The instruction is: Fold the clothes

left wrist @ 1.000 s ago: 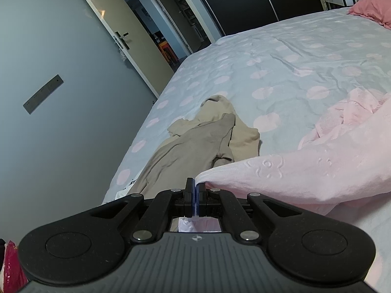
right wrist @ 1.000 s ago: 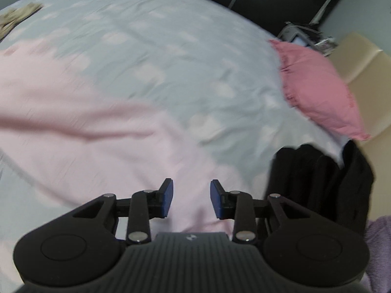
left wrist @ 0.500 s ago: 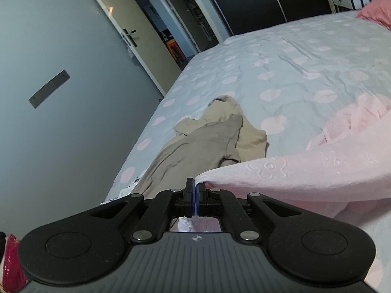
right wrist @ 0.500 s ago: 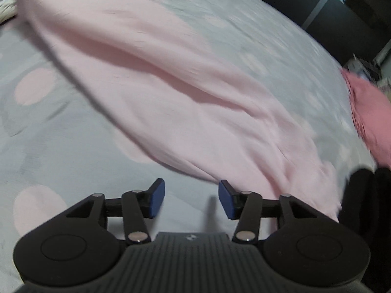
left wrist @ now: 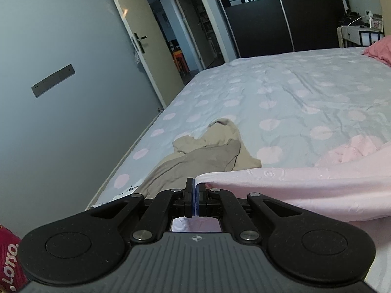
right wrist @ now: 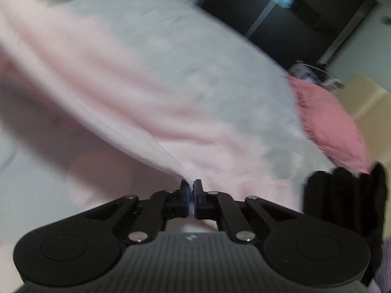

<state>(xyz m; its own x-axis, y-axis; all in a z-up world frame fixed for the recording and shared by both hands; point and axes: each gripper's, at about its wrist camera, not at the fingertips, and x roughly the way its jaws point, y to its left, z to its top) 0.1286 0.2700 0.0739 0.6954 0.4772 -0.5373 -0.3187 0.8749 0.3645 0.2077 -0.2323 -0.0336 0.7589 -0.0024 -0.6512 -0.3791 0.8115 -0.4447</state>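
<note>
On the bed, near edge: both grippers pinch one garment.
Left gripper (left wrist: 195, 190): jaws pressed together on a corner of the pink garment (left wrist: 305, 185), which stretches off to the right, raised above the bedsheet (left wrist: 281, 92).
Right gripper (right wrist: 191, 195): jaws pinched on a gathered edge of the pink garment (right wrist: 136, 92); this view is blurred.
Beige clothes (left wrist: 205, 156): crumpled on the bedsheet just beyond the left gripper.
Black clothes (right wrist: 342, 195): near right.
Pink pillow (right wrist: 327, 119): far right.
Door (left wrist: 136, 41): far left, open.
</note>
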